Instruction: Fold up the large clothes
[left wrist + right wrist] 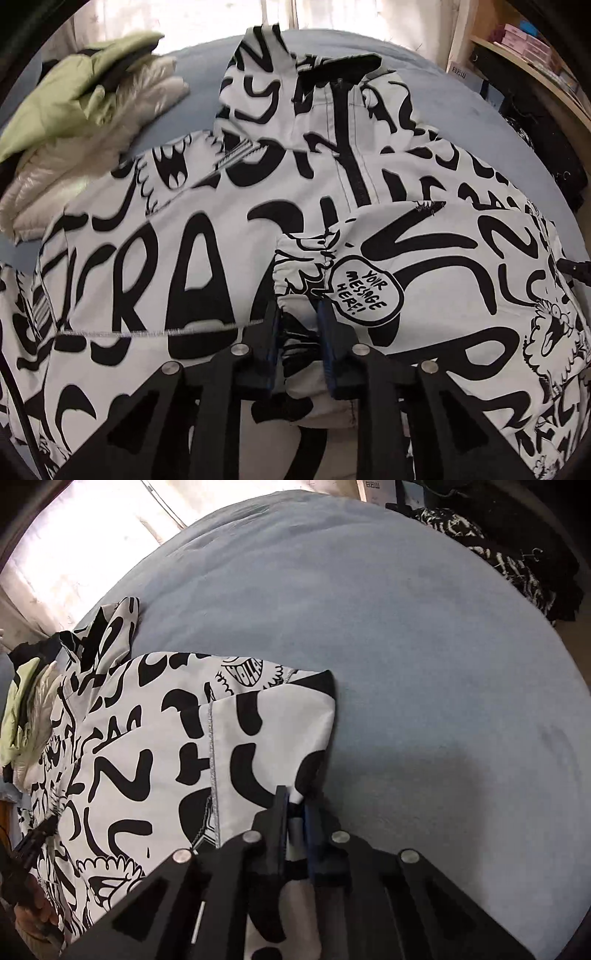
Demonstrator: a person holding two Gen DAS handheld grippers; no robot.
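A white jacket with bold black graffiti print lies spread over a blue bed sheet, zip and collar toward the far side. My left gripper is shut on a gathered elastic cuff of the jacket, fabric bunched between its blue pads. In the right wrist view the same jacket fills the left half, and my right gripper is shut on its right-hand edge, a fold of white cloth pinched between the fingers. The left gripper shows small at the far left edge there.
A green and cream puffer jacket is heaped at the back left of the bed. Shelves with boxes stand at the right. Dark patterned clothes lie off the bed's far right. Bare sheet stretches right of the jacket.
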